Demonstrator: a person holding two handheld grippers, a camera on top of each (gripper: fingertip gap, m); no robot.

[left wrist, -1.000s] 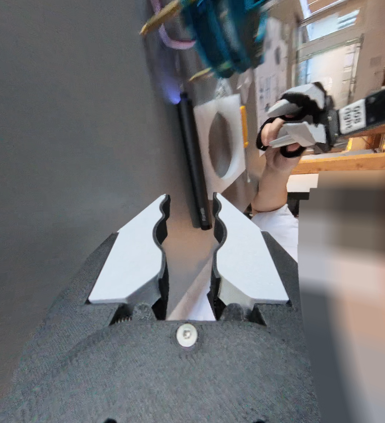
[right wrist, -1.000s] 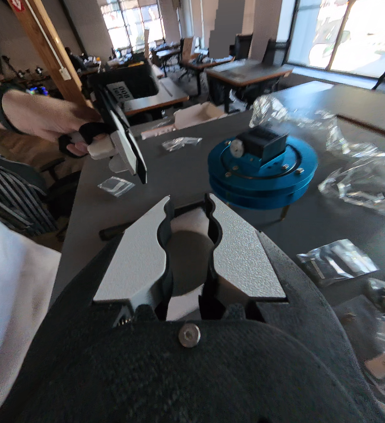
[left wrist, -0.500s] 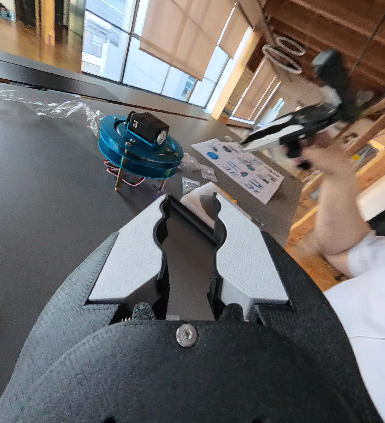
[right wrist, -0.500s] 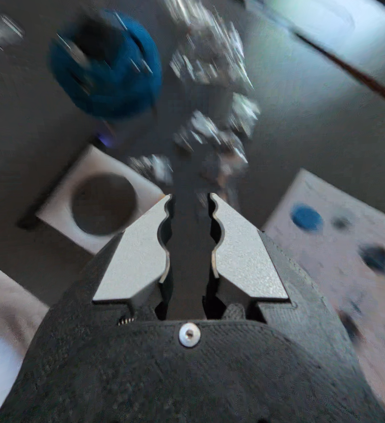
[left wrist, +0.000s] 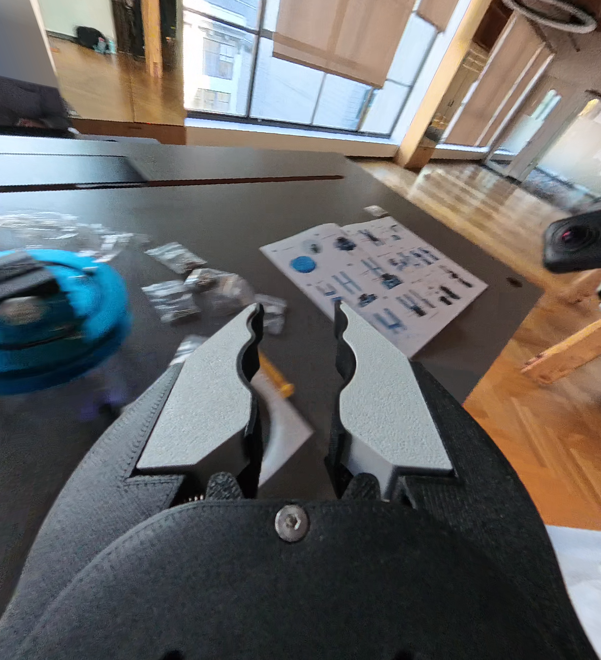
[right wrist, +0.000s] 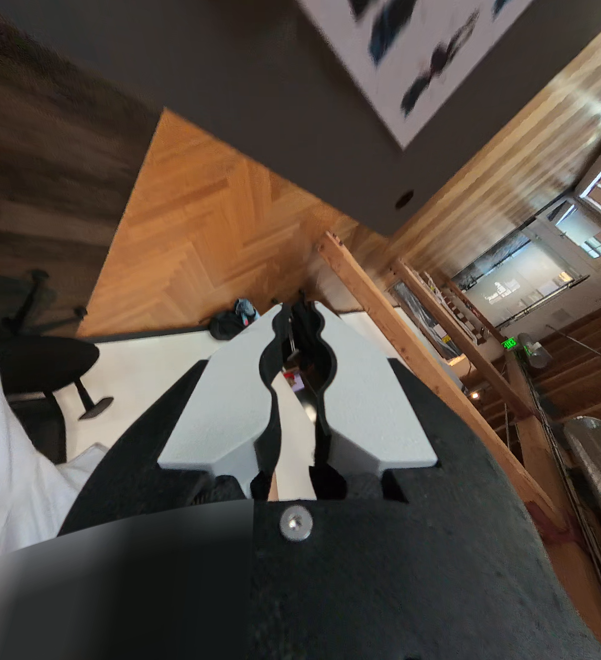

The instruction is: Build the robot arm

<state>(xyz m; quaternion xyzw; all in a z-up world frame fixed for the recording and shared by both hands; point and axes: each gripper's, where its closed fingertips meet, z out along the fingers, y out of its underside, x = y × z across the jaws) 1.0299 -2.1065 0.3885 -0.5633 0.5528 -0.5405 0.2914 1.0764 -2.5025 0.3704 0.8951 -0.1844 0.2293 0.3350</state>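
Observation:
My left gripper (left wrist: 297, 310) is open and empty, low over the dark table (left wrist: 220, 214). Under its fingers lies a white foam piece with a round cutout (left wrist: 281, 432), with a yellow tool (left wrist: 277, 375) beside it. A blue disc assembly with a black block on top (left wrist: 42, 321) stands to the left, blurred. Small clear bags of parts (left wrist: 199, 285) lie ahead, and a printed sheet (left wrist: 374, 282) ahead right. My right gripper (right wrist: 299, 306) is tilted, past the table corner (right wrist: 327, 143), pointing at the floor. Its jaws stand a narrow gap apart and hold nothing.
The right gripper's camera (left wrist: 588, 239) shows at the far right of the left wrist view. The sheet's corner (right wrist: 434, 53) lies near the table edge. A wooden floor (right wrist: 202, 250), a black chair (right wrist: 42, 357), wooden posts (right wrist: 399, 339) and a white sleeve (right wrist: 2, 446) lie beyond. There is about 40 centimetres between the tips of the two grippers.
The left gripper swung right, from facing the blue assembly toward the bags and sheet. The right gripper swung off the table toward the floor, and its jaws narrowed.

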